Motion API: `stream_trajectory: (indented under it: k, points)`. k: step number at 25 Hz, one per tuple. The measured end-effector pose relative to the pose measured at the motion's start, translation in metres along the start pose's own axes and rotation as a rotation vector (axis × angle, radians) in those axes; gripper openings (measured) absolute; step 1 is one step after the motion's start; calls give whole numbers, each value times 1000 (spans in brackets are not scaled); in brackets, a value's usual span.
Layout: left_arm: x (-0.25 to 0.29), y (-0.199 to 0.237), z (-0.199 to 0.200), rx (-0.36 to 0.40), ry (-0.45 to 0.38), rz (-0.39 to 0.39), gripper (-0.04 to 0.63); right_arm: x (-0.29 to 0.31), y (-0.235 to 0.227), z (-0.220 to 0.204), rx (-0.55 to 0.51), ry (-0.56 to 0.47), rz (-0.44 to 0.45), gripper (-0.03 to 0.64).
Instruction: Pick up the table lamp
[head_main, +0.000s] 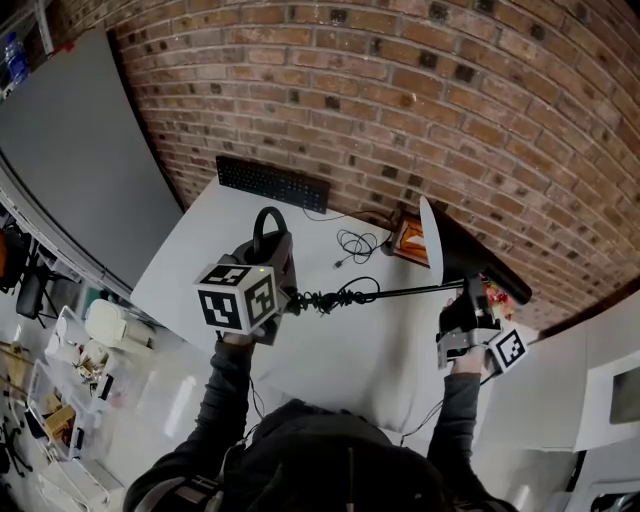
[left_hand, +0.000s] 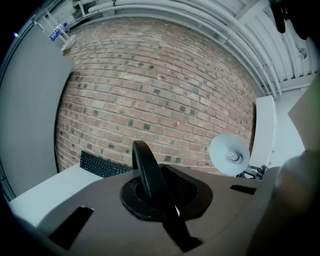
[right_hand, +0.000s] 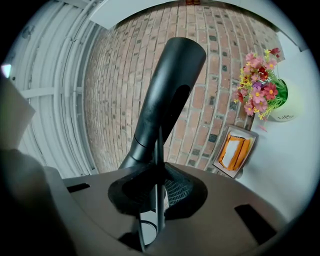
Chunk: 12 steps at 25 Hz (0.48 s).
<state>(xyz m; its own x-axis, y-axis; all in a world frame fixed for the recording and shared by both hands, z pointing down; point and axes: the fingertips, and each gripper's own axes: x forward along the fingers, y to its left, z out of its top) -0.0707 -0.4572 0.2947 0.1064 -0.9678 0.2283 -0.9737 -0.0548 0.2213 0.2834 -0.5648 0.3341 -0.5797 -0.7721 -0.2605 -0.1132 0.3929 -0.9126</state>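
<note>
Item: table lamp (head_main: 400, 292), held clear above the white table (head_main: 330, 345), spanning two grippers.
Long axis: thin rod, about level. The ring (left_hand: 145, 165) points left; the black tube (right_hand: 167, 95) and white disc (left_hand: 229, 154) sit at the right.
Left gripper (left_hand: 159, 202): jaws pressed tight on the ring.
Right gripper (right_hand: 156, 195): pinching the tube.
Handling: raise both ends evenly, and mind the cord (head_main: 330, 298) wound on the rod.
</note>
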Motion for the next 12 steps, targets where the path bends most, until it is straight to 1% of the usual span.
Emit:
stream_trajectory:
  k: [12]
  points:
    - [-2,0,-12,19,33,8,6,-10,-15,-7,28,-7,-17,49]
